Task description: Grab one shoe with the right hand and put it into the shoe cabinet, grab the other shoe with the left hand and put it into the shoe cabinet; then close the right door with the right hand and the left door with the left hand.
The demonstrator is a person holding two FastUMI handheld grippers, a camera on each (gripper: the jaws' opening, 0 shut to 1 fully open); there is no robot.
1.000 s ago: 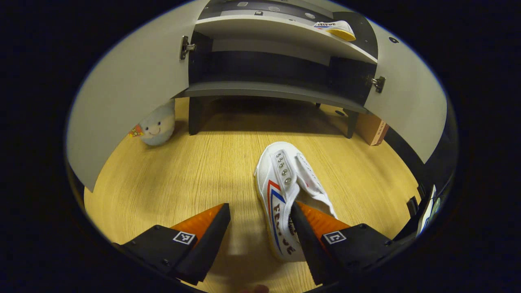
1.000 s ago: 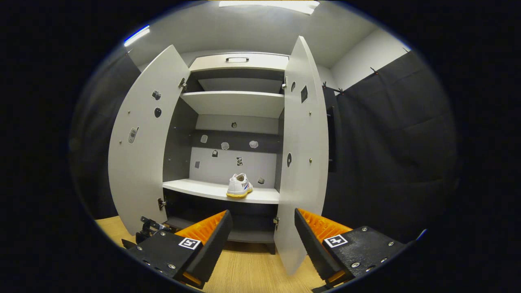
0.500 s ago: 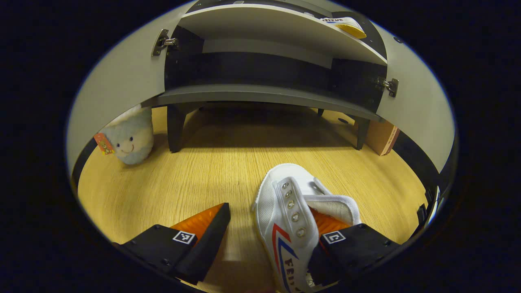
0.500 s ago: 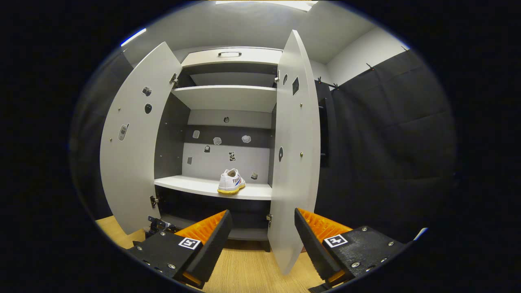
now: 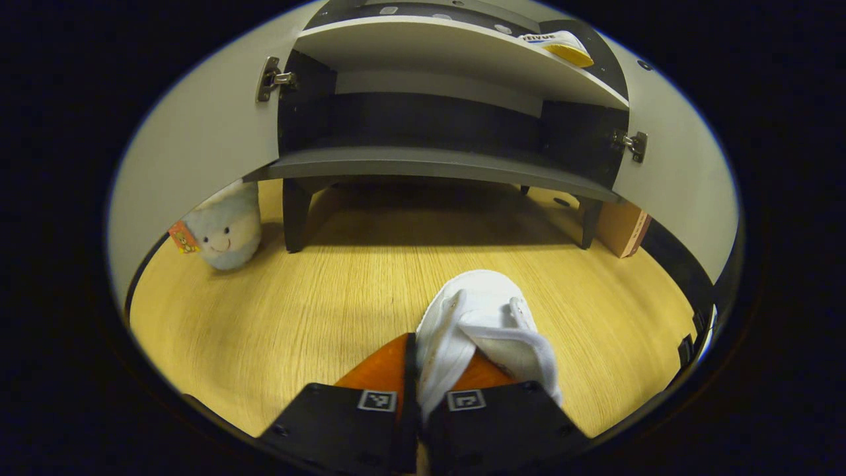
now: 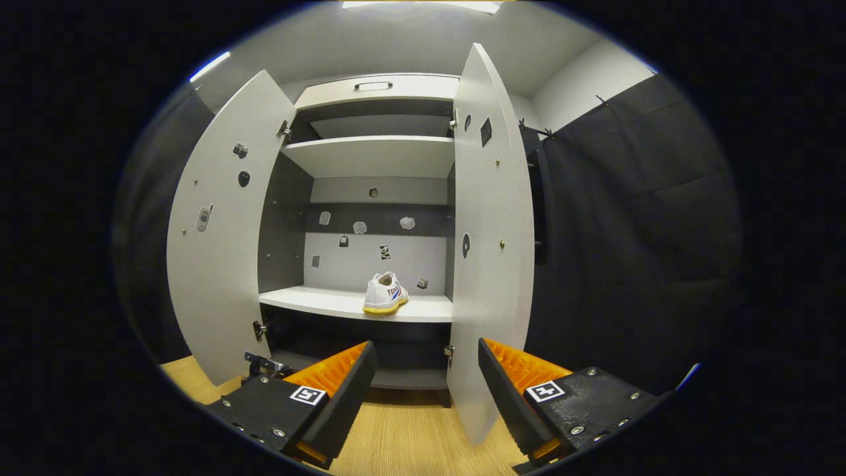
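1. Your left gripper (image 5: 418, 370) has its jaws clamped on the side wall of the white shoe (image 5: 482, 324), whose toe rests on the wooden floor (image 5: 317, 291) before the shoe cabinet (image 5: 436, 162).
2. Your right gripper (image 6: 421, 377) hangs with its jaws apart, holding nothing.
3. The other shoe (image 6: 385, 294) sits on the middle shelf (image 6: 317, 301) near the right door (image 6: 492, 251).
4. Both doors stand open; the left door (image 6: 221, 251) is swung wide.
5. A plush toy (image 5: 223, 228) sits on the floor beside the cabinet's leg.

Left hand-held gripper (image 5: 418, 370) with fingers pinched nearly together, right hand-held gripper (image 6: 423, 383) with fingers spread wide.
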